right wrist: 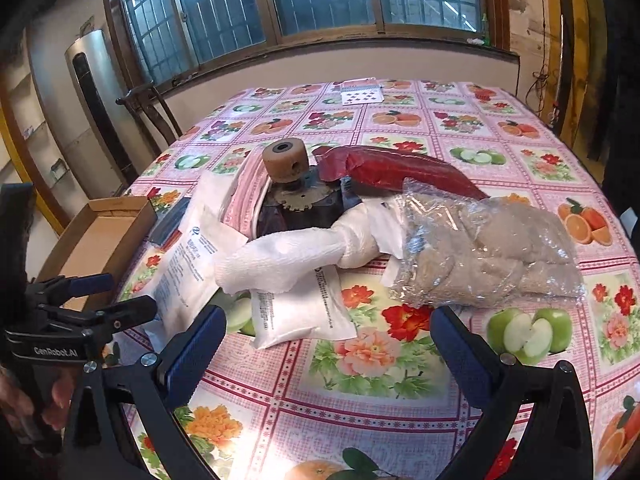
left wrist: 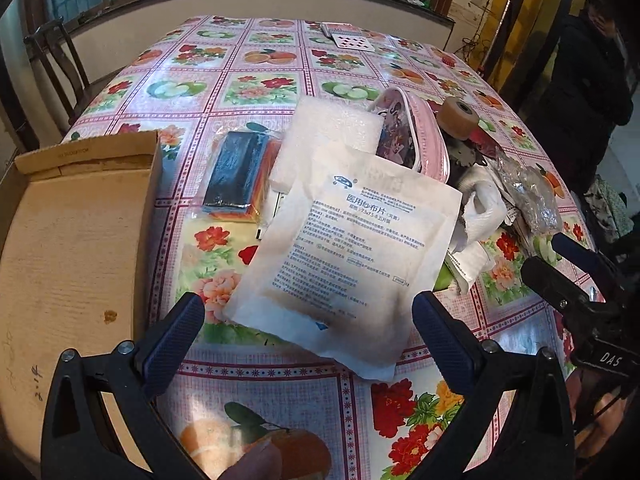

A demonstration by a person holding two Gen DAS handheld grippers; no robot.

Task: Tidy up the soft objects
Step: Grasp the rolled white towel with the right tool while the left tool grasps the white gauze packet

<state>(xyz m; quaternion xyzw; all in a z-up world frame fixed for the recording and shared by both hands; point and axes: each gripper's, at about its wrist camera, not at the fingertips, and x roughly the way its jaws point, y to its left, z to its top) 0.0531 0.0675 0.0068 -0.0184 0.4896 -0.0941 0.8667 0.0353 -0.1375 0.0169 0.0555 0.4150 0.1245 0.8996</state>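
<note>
1. The cardboard box [left wrist: 80, 240] lies to the left of the left gripper [left wrist: 308, 320]. Its inside shows only bare cardboard, and its near part is cut off by the frame edge.
2. The pink pouch [left wrist: 416, 132] lies ahead of both grippers with its mouth open; the dark things inside it are hard to make out.
3. The left gripper has its jaws wide apart and holds nothing. The white gauze packet [left wrist: 352, 248] lies on the tablecloth [left wrist: 260, 376], just ahead between its fingers.
4. The right gripper [right wrist: 328, 340] is also spread wide and empty. A smaller white packet [right wrist: 300, 312] lies just ahead of it.
5. Only the right view shows the clear bag of beige cloth [right wrist: 488, 252] and the red wrapper [right wrist: 392, 172] clearly.
6. Only the left view shows the white foam sheet [left wrist: 332, 132] and the dark sponge pack [left wrist: 240, 172] clearly.
</note>
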